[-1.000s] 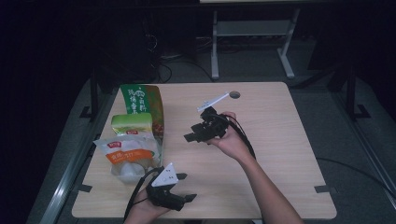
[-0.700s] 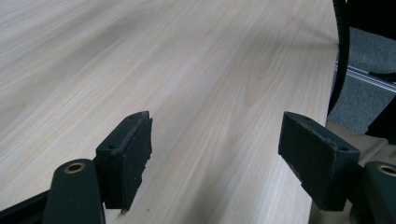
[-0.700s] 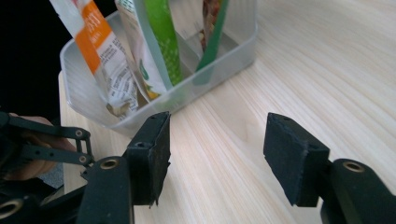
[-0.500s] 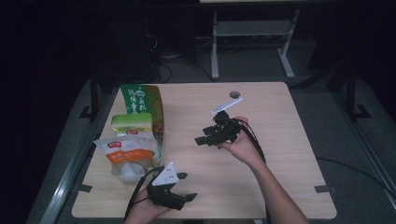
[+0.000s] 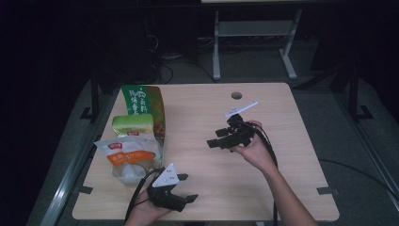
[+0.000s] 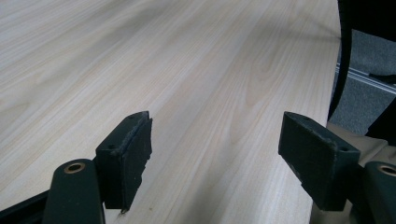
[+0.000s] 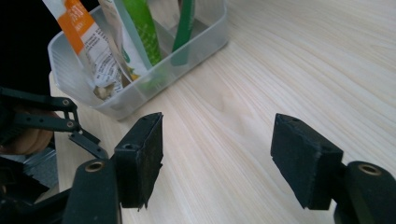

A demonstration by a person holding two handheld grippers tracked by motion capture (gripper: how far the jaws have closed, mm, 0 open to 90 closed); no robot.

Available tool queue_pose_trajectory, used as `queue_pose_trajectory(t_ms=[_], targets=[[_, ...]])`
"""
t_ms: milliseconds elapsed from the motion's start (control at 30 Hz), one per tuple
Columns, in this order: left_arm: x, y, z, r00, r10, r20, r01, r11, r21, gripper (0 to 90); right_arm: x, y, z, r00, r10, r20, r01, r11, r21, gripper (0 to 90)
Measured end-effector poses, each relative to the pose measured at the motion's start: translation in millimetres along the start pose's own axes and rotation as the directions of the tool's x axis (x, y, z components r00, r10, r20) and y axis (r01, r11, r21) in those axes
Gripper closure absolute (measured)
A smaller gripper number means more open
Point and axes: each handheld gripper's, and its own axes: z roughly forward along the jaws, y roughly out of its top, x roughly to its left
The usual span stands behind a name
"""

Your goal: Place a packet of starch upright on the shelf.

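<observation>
At the left side of the desk (image 5: 282, 108) stands a clear plastic bin (image 7: 205, 32) with snack packets set upright in it. In the high view a white and orange packet (image 5: 126, 155) sits nearest the person, a light green packet (image 5: 133, 126) is behind it, and a tall dark green packet (image 5: 141, 101) stands at the far end. In the right gripper view the packets lean against each other inside the bin's walls, and the bin rests on the bare wood.

Just beside the bin, at the near edge of the desk, the left tongs (image 5: 186, 188) lie low in the person's left hand (image 5: 143, 214), with a grey three-cornered plate on top. Their jaws are released and spread wide, with nothing but bare wood between them in the left gripper view (image 6: 215, 154).

Farther right, near the middle of the desk, the right tongs (image 5: 214, 142) are held in the right hand (image 5: 254, 148) and point left toward the bin, well apart from it. Their jaws have just been opening and stand wide (image 7: 217, 154), with nothing between them.
</observation>
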Motion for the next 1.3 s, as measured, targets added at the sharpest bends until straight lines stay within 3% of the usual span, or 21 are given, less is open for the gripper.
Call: queue_pose_trajectory(t_ms=[267, 1300], targets=[[0.7, 0.2, -1.2, 1.0000, 0.003, -0.005, -0.003, 1.0000, 0.009, 25.3, -3.0, -11.7, -10.2, 0.9997, 0.000, 0.024, 0.000, 1.000, -0.012, 30.8], [0.4, -0.3, -1.0, 1.0000, 0.002, -0.006, -0.002, 1.0000, 0.000, 25.2, -16.7, -66.9, -42.8, 0.9939, 0.084, 0.072, -0.083, 0.996, -0.016, 29.3]])
